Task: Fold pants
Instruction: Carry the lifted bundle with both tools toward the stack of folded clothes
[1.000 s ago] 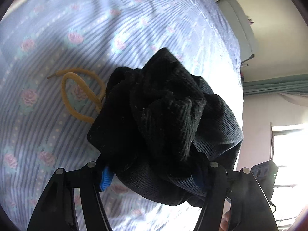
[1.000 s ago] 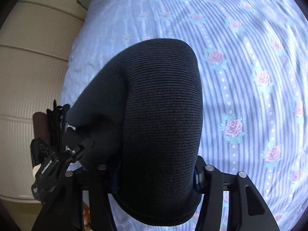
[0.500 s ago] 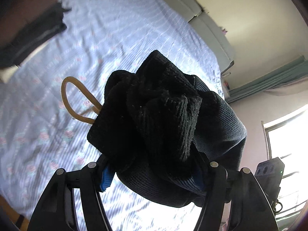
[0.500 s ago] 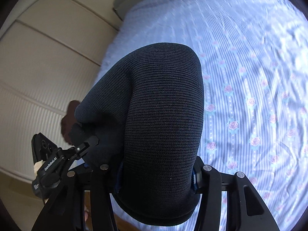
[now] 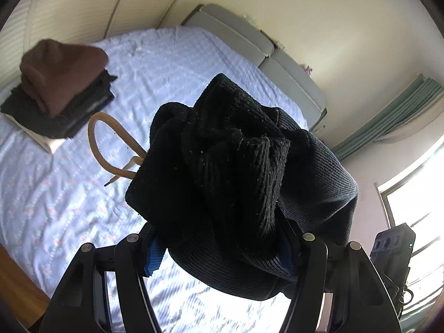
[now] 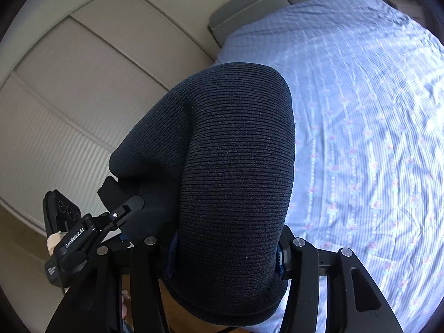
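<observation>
Both tongs point slanting down at the bed. The left tongs (image 5: 222,252) are clenched on a bunched wad of the black ribbed knit pants (image 5: 238,172), low in the middle of the picture. The right tongs (image 6: 224,252) grip a smooth fold of them. One tan drawstring loop (image 5: 95,138) hangs at the left. One pile of folded clothes (image 5: 58,88) sits upper left on the blue flowered bed sheet (image 5: 177,63).
</observation>
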`<state>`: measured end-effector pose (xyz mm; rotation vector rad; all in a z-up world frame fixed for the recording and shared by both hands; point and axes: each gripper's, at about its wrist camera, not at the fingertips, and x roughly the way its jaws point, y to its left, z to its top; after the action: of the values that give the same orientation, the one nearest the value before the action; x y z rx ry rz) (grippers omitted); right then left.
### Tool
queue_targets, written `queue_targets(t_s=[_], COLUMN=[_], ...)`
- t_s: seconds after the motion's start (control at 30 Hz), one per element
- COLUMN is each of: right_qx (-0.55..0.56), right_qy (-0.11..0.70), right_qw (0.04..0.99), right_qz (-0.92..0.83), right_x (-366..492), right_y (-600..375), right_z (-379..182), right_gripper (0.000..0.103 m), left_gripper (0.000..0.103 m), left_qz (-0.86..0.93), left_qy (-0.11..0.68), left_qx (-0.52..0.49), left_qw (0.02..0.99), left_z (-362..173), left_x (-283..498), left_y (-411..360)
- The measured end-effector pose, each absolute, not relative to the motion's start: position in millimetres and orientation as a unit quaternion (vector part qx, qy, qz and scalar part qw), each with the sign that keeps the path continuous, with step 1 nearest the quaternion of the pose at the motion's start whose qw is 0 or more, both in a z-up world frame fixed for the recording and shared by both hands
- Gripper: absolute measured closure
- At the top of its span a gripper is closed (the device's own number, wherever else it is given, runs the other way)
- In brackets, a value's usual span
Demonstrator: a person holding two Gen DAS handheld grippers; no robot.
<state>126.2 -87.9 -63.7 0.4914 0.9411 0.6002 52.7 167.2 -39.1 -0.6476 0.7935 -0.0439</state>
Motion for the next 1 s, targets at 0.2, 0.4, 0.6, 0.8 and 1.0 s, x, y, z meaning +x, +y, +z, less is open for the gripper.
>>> queue_targets(t_s=[0.2, 0.4, 0.6, 0.8, 1.0], right_qx=[0.224, 0.204, 0.195, 0.223, 0.222], right_qy=[0.433, 0.440, 0.440, 0.458, 0.460], right_qw=[0.816, 0.811, 0.815, 0.808, 0.808], right_qz=[0.310, 0.326, 0.322, 0.297, 0.294], right_x=[123, 130, 125, 132, 159], right_y=[-50, 22, 122, 236, 302], right_z=[-45, -43, -47, -62, -58], right_gripper=[0.051, 0.051, 0.051, 0.051, 0.051], left_gripper=[0.038, 0.038, 0.038, 0.038, 0.038], left_qz=[-0.003, 0.004, -0.019, -0.030, -0.040], left_qy=[0.357, 0.351, 0.366, 0.405, 0.419], left_qx=[-0.309, -0.327, -0.326, -0.308, -0.296], left_qw=[0.881, 0.877, 0.871, 0.860, 0.858], left_z=[-20, -28, -46, -52, -46], left_x=[33, 25, 41, 64, 89], left_y=[209, 290, 409, 524, 595])
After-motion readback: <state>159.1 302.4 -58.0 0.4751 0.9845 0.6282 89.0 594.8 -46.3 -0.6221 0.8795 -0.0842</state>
